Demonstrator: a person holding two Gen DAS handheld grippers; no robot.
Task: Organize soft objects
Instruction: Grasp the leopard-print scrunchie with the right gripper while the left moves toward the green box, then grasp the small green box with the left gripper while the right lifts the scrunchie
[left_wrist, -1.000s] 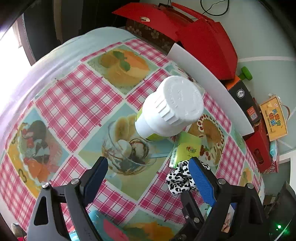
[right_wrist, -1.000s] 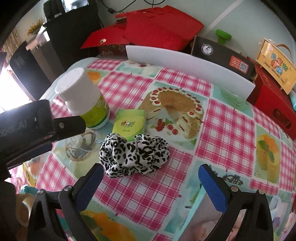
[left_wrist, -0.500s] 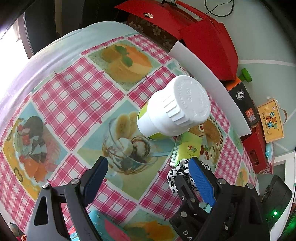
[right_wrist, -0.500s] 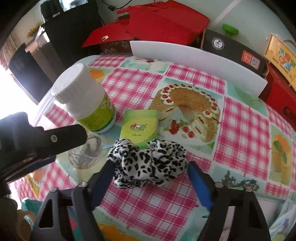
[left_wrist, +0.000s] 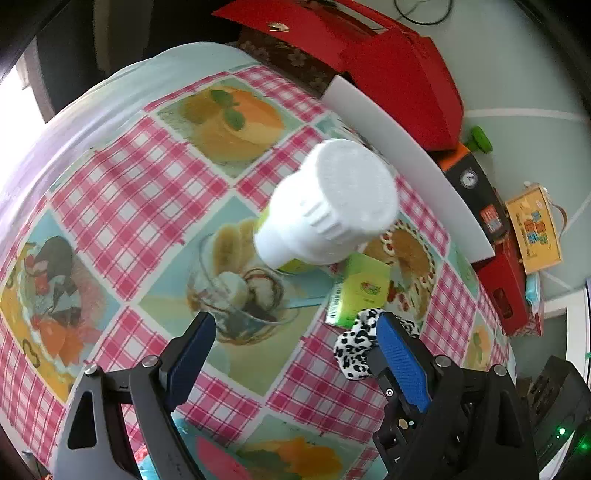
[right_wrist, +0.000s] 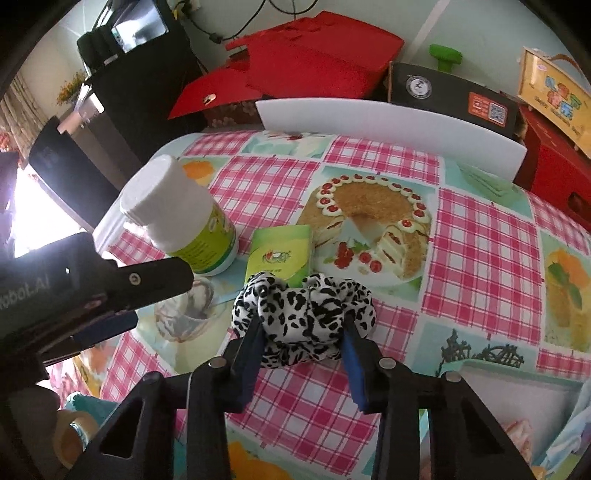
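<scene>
Checked pink-and-white oilcloth printed with cakes and desserts covers the tabletop (right_wrist: 480, 236), and red boxes crowd the wall behind it. Near its middle lies a leopard-print scrunchie (right_wrist: 306, 314), bunched into a loose heap, its far edge just touching a small green packet (right_wrist: 280, 251); a white-capped bottle (right_wrist: 177, 210) stands just beside that packet.

The right gripper (right_wrist: 304, 343) has just been closing its blue fingers (right_wrist: 251, 347) on the scrunchie — the fabric now sits between them and bulges over both pads, so the grip looks made or very nearly so. The left gripper (left_wrist: 295, 354) hangs above the tabletop with its fingers spread wide and nothing between them; the scrunchie (left_wrist: 354, 350) shows beside its right finger.

As a judgement: the scrunchie is light, soft and springy, likely to squash under the pads without harm, and gathered cloth over elastic should not slip easily. Taking it across the thickest part of the bunch, as here, seems soundest — a pinch on one loose fold could let the rest dangle and catch the packet.
</scene>
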